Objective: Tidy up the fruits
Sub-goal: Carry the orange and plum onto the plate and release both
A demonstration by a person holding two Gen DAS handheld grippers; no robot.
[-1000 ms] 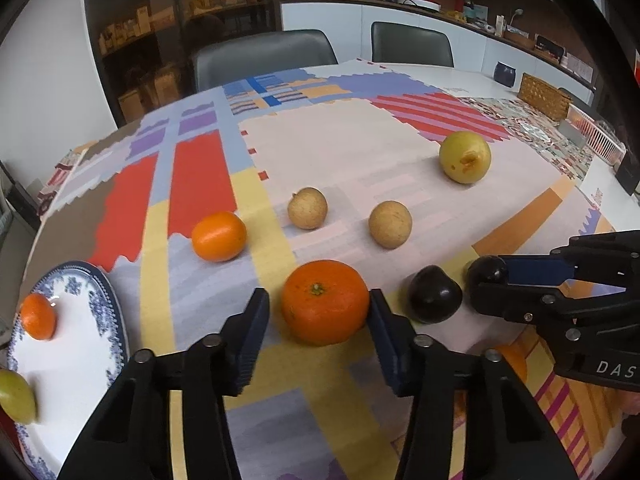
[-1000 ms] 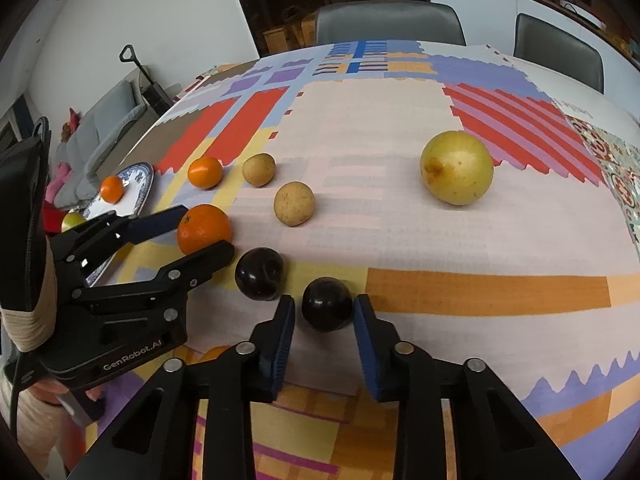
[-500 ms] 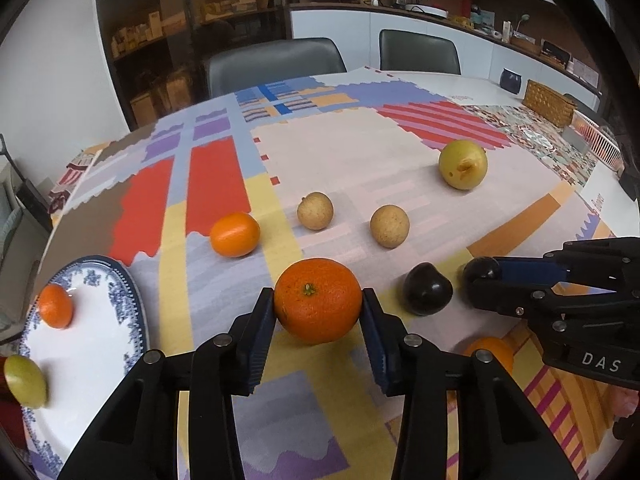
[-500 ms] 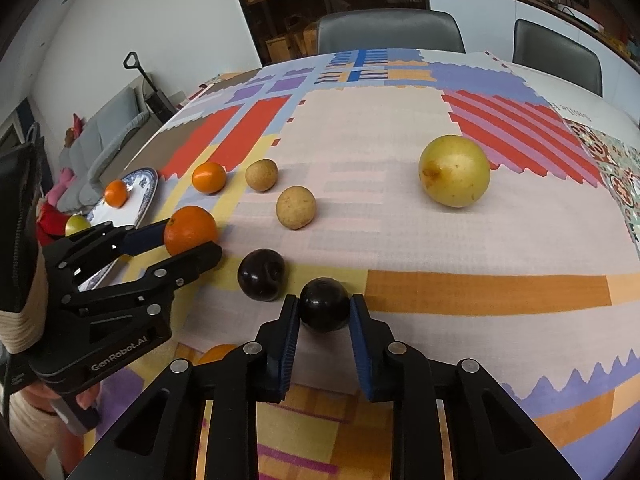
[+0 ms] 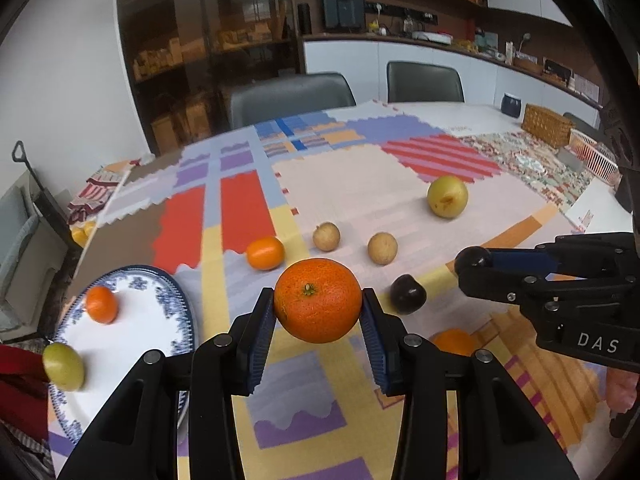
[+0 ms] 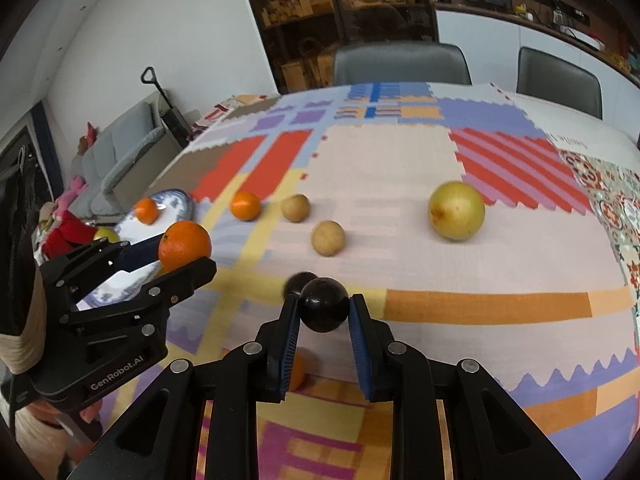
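My left gripper (image 5: 318,312) is shut on a large orange (image 5: 318,300) and holds it above the table; it also shows in the right wrist view (image 6: 185,245). My right gripper (image 6: 324,312) is shut on a dark plum (image 6: 324,305), lifted off the cloth; the plum shows in the left wrist view (image 5: 473,259). A blue-rimmed white plate (image 5: 132,344) at the left holds a small orange (image 5: 101,304) and a green fruit (image 5: 64,366). A second dark plum (image 5: 408,299) lies on the cloth between the grippers.
On the patchwork cloth lie a small orange (image 5: 265,253), two tan round fruits (image 5: 326,236) (image 5: 382,248), a large yellow fruit (image 5: 447,196) and another orange (image 5: 452,342) near the front. Two chairs (image 5: 292,96) stand behind the table. A wicker basket (image 5: 546,130) sits far right.
Both grippers closed on their fruits and lifted them: the left raised the large orange, the right raised the dark plum off the cloth.
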